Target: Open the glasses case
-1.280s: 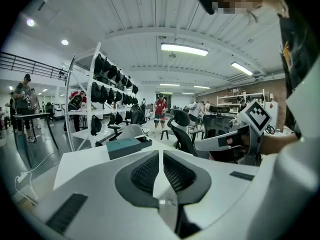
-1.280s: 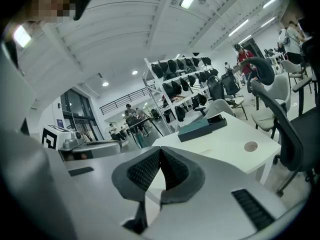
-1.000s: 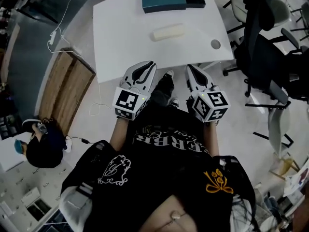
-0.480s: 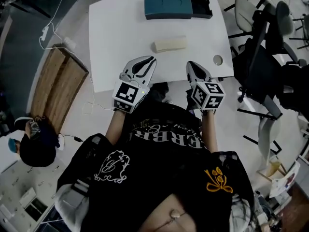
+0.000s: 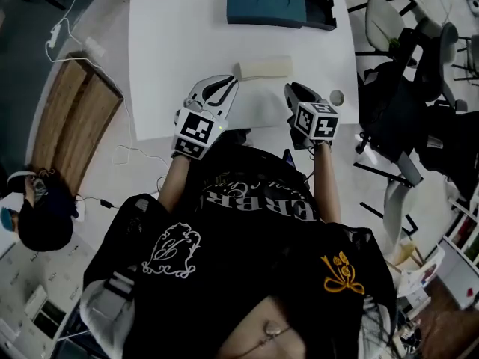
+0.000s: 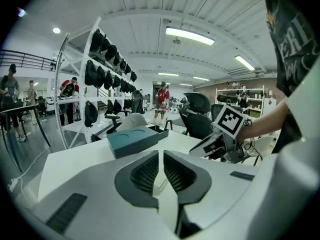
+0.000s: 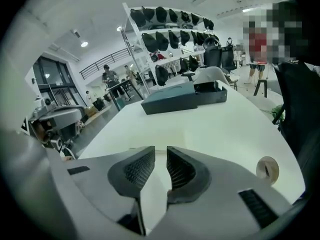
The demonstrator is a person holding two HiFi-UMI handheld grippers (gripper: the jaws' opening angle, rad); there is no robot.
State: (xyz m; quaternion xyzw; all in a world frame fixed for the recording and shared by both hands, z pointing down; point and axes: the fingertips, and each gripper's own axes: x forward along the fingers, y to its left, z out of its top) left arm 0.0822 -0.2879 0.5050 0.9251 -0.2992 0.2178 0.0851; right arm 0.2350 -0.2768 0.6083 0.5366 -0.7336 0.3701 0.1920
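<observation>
The cream glasses case [image 5: 262, 68] lies closed on the white table [image 5: 179, 36], across its middle. My left gripper [image 5: 224, 81] hovers just short of the case's left end, its tips nearly touching in the left gripper view [image 6: 161, 153], with nothing between them. My right gripper [image 5: 290, 88] hangs near the case's right end. Its jaws are opening, with a narrow gap [image 7: 160, 149] and only bare table behind it. Neither gripper touches the case.
A teal box [image 5: 266, 2] with a black tray [image 5: 320, 12] beside it sits at the table's far edge. A tape roll [image 5: 336, 96] lies near the right front corner. Office chairs [image 5: 404, 88] stand to the right, and a wooden board [image 5: 71, 118] lies on the floor to the left.
Both grippers have moved forward from in front of the table's near edge to over the table, close to the case's two ends.
</observation>
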